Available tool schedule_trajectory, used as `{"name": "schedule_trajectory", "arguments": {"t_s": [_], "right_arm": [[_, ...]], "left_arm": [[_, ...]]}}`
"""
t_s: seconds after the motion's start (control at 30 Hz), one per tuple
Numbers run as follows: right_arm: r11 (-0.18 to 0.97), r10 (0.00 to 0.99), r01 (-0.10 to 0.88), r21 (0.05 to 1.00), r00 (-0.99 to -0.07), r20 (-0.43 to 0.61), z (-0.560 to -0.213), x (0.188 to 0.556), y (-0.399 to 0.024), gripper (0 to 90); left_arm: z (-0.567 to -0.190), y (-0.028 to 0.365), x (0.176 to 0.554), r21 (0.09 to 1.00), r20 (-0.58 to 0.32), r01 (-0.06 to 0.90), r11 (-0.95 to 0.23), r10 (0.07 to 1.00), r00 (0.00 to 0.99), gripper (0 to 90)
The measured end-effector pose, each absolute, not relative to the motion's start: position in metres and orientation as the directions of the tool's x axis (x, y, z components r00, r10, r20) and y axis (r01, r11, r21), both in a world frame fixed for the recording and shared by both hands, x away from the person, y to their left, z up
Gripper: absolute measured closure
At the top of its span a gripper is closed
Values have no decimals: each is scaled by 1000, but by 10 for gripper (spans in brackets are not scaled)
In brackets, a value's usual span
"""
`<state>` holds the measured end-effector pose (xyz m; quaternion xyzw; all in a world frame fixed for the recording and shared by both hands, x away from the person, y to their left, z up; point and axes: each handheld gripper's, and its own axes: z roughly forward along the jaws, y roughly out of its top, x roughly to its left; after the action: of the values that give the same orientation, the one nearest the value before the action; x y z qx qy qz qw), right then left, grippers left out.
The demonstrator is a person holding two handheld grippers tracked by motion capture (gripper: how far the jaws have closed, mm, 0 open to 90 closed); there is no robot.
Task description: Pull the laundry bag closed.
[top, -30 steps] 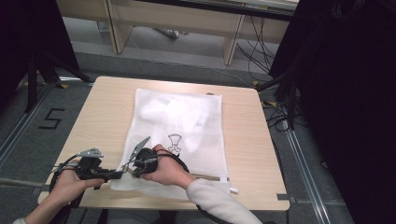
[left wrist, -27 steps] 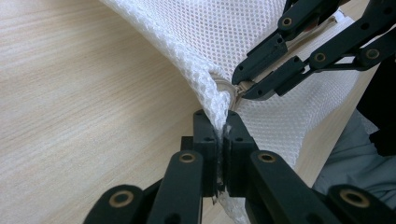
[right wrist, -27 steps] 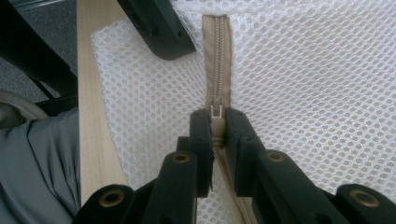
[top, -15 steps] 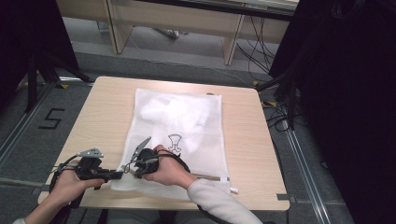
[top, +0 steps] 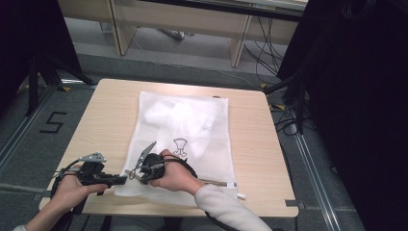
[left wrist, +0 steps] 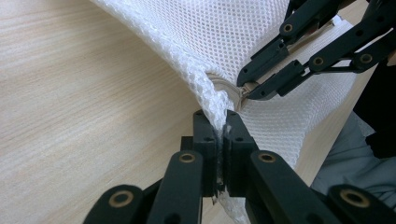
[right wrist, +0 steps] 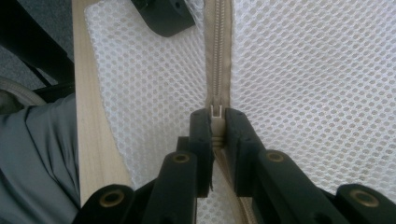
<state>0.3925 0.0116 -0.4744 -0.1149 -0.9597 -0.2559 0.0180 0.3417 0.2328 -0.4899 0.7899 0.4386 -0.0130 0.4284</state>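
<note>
- On the middle of the light wooden table (top: 96, 125) lies a white mesh laundry bag (top: 192, 130), flat, its long side running away from the person, with a small black drawing printed on its near half.
- Along the bag's near edge runs a beige zipper (right wrist: 217, 51); in the right gripper view its teeth are closed ahead of the slider and the tape leads straight up the picture.
- At that zipper the right tongs (right wrist: 215, 122) are clenched on the beige zipper slider (right wrist: 215, 112), which sits pinched between the two black jaw tips.
- Just beside them, at the bag's near left corner, the left tongs (left wrist: 217, 122) are clenched on a fold of the mesh, which is drawn up from the table into a taut ridge.
- From the left gripper view, the right tongs come in at the upper right, their tips meeting on the zipper end just beyond the pinched fold; the two pairs of tips are very near each other.
- Seen from above, the right hand (top: 171, 175) rests over the bag's near edge and holds its gripper pointed toward the person's left, while the left hand (top: 72, 190) sits at the table's near left corner with its gripper pointed at the bag.
- Near the bag's near right corner a small white piece (top: 240, 196) lies on the table, too small to tell what it is.
- Around the table is grey floor (top: 29, 159), with a "5" marked on it at the left, and cables hang by the dark curtain at the right.
</note>
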Motion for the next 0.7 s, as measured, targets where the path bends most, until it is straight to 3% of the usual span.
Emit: {"name": "schedule_trajectory", "arguments": {"t_s": [0.7], "right_arm": [[854,204,227,467,-974,99,-477,393,6,826]], "left_arm": [[-490,233,342,660,-403,711,-245,682,610,855]]}}
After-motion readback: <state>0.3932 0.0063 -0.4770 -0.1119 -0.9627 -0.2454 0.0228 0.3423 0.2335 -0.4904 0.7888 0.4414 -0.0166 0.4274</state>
